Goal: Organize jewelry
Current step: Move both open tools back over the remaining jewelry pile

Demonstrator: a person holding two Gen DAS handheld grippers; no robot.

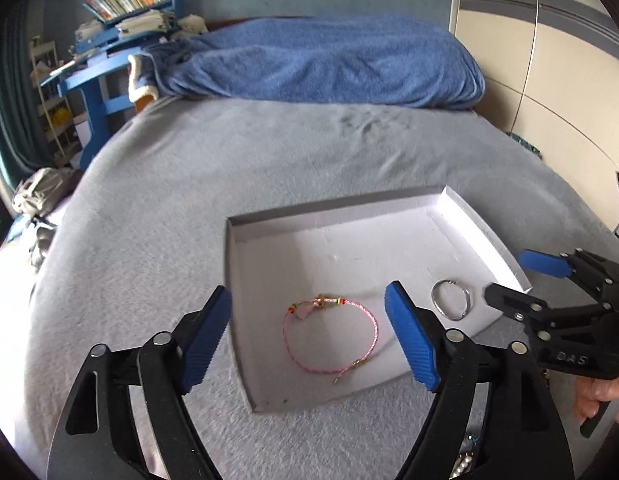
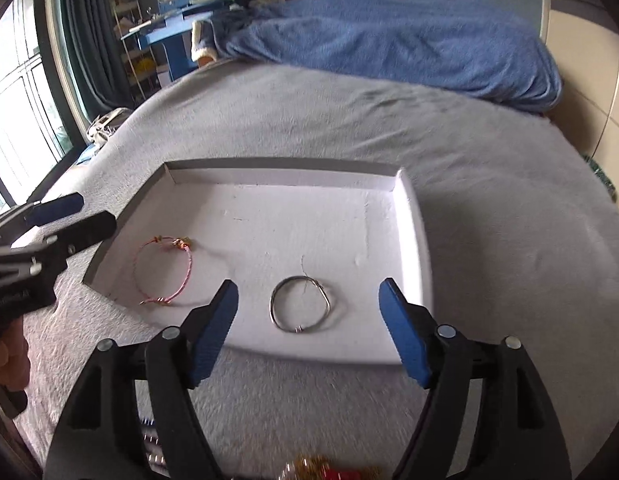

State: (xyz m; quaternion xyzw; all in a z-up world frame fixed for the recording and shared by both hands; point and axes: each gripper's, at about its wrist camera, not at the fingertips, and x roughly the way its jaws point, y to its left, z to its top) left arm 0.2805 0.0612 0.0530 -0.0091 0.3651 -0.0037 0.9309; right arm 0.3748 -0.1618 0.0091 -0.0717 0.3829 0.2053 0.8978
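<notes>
Both hand-held grippers are seen released, nothing between the pads.

Left hand-held gripper [image 1: 309, 336]: jaws spread wide, pointed down at the near-left part of the white tray [image 1: 485, 236]. The pink cord bracelet [image 1: 331, 332] is framed between the blue pads [image 1: 207, 340] but lies flat on the tray floor below them, no contact seen. Its gold clasp end is toward the gripper, the beaded knot away from it.

Right hand-held gripper [image 2: 309, 324]: jaws also spread wide, empty. The silver bangle [image 2: 301, 304] lies flat on the tray [image 2: 413, 240] floor, straight ahead between the pads [image 2: 403, 332], not touched. In the right wrist view the pink bracelet [image 2: 163, 272] sits to the left of this gripper, well apart from the bangle.

In the left wrist view the bangle [image 1: 451, 300] is just right of the left gripper's right pad, with the right hand-held gripper [image 1: 505, 280] coming in from the right edge, a hand [image 1: 597, 396] on its grip.

In the right wrist view the left hand-held gripper [image 2: 89, 210] is at the left edge, over the tray's left rim.

The tray rests on a grey bed cover [image 1: 269, 160]; a blue blanket [image 1: 329, 64] is bunched at the far end. More jewelry, blurred, is glimpsed under the right gripper at the bottom edge [image 2: 329, 468].
</notes>
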